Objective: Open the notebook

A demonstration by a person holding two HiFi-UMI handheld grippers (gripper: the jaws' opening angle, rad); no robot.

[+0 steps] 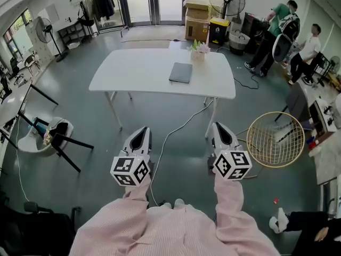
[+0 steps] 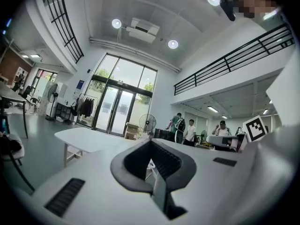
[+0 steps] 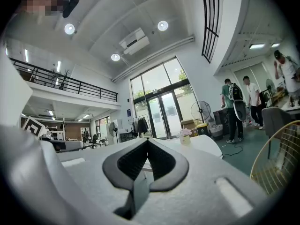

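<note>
notebook (image 1: 180, 72): one, closed, lying flat right of centre on table
table (image 1: 133, 71): one, white
flower pot (image 1: 198, 52): one, near notebook
left gripper (image 1: 141, 136): being held level, jaws together, nothing between, well short of table
right gripper (image 1: 222, 133): being held level, jaws together, nothing between
people (image 1: 277, 28): two, far right

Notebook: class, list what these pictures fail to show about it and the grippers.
- Notebook, head view: too small to tell spine side or cover print.
- Both gripper views: notebook unseen; each gripper's body covers much of the table.
- Hands on left gripper and right gripper, head view: hidden behind marker cubes and sleeves.
</note>
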